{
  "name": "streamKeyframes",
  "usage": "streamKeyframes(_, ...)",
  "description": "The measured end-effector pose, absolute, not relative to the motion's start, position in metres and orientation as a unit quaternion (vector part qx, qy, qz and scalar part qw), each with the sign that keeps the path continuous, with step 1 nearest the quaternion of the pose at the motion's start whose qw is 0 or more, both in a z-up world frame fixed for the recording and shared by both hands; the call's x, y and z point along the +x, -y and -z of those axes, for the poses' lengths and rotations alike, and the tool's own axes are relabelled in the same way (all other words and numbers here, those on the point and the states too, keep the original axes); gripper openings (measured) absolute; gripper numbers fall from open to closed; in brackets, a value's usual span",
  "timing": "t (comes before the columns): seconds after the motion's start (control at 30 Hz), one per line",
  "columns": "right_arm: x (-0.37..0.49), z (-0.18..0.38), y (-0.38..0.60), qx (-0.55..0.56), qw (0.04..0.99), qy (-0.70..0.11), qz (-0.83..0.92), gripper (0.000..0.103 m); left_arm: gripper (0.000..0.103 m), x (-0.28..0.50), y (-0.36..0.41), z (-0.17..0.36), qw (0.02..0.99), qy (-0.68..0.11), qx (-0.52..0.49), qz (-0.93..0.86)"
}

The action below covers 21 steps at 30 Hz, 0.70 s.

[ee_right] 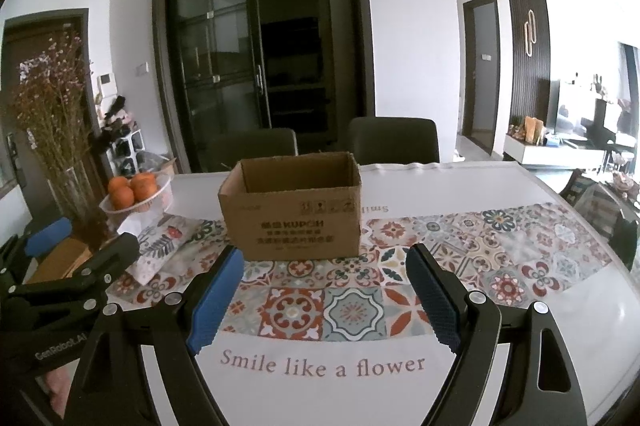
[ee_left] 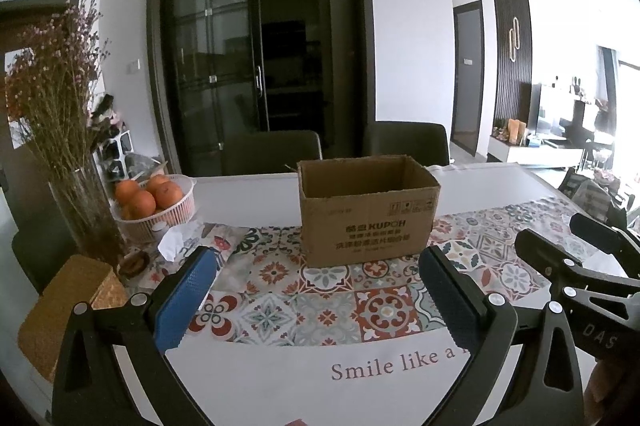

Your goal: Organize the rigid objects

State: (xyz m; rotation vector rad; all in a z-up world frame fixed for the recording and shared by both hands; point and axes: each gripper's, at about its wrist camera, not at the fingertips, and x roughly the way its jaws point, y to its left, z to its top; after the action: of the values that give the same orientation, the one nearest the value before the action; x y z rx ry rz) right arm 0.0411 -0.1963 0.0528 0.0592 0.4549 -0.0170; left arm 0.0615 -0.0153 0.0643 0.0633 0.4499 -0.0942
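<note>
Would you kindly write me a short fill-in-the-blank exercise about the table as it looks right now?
1. The cardboard box stands on the patterned runner with its top ____.
2. The white basket holds ____.
3. Both the left gripper and the right gripper have their jaws ____.
4. The cloth's near edge reads "Smile like a ____".

Missing words: open; oranges; open; flower

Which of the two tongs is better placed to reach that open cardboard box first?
Neither by much. Both left tongs and right tongs are open, empty, facing the cardboard box. The right looks slightly closer, since the box looms nearer its fingertips.
</note>
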Motion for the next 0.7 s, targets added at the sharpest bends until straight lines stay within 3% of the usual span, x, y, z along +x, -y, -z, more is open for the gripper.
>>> streamKeyframes(0.7, 0.0386, -0.0492, 0.1916, 0.032, 0.973, -0.23, 0.001, 0.084, 0.103, 0.0581, 0.0152, -0.063, 0.971, -0.232, 0.027, 0.051)
